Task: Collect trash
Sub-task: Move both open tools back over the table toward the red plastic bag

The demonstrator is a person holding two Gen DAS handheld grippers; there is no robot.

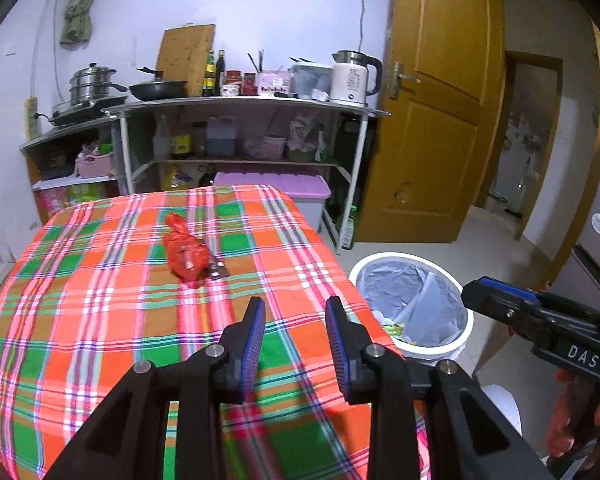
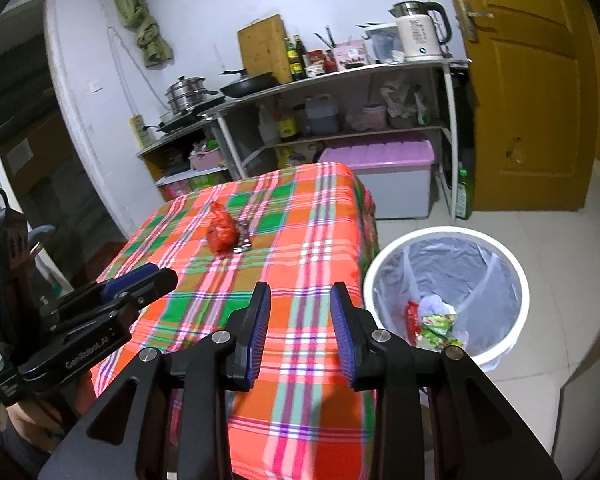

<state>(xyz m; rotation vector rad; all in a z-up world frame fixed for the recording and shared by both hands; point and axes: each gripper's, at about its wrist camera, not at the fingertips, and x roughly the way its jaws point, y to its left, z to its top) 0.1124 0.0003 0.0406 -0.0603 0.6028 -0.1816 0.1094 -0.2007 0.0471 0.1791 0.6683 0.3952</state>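
Observation:
A crumpled red plastic bag (image 1: 184, 254) lies on the plaid tablecloth (image 1: 80, 320), with a small dark wrapper (image 1: 217, 270) touching its right side. My left gripper (image 1: 295, 308) hovers over the near half of the table, open, with nothing between its blue pads. In the right wrist view the red bag (image 2: 221, 233) sits far ahead, and my right gripper (image 2: 300, 294) is open and empty above the table's near right part. A white bin (image 2: 446, 300) with a clear liner stands on the floor right of the table, holding several wrappers (image 2: 434, 324).
A metal shelf rack (image 1: 240, 136) with pots, bottles and a kettle (image 1: 354, 76) stands behind the table. A purple-lidded box (image 1: 272, 184) sits under it. A wooden door (image 1: 432, 100) is open at the right. The tiled floor (image 2: 560, 248) surrounds the bin.

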